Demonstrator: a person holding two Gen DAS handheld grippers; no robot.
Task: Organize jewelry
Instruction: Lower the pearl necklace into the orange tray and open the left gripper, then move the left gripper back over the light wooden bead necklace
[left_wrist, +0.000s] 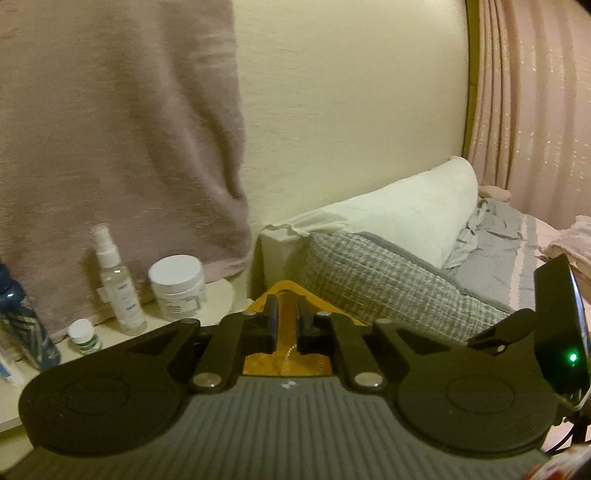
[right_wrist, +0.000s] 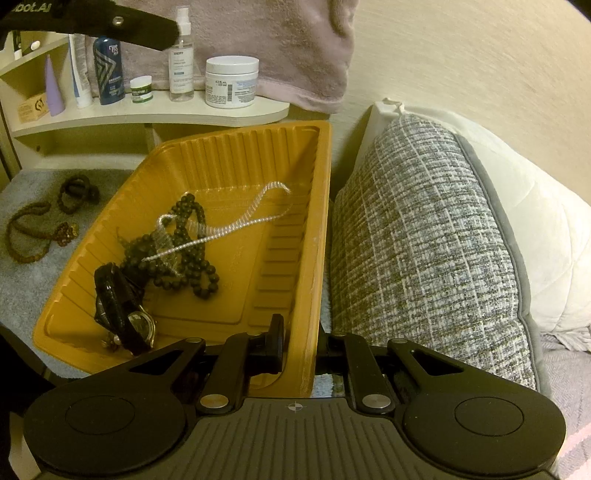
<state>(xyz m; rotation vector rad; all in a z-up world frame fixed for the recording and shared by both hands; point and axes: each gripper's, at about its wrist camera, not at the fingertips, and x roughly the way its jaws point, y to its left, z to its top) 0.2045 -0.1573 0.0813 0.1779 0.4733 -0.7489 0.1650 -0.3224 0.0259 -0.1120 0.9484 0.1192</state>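
On tray rim | right fingers pinching it (orange) | left fingers likewise

One orange tray sits at centre, and inside it I count one dark bead necklace, one clear coiled band and one black-strapped watch. At nine o'clock, two brown bead pieces lie on the grey cloth. On the shelf at eleven o'clock stand one spray bottle and two white-lidded jars.
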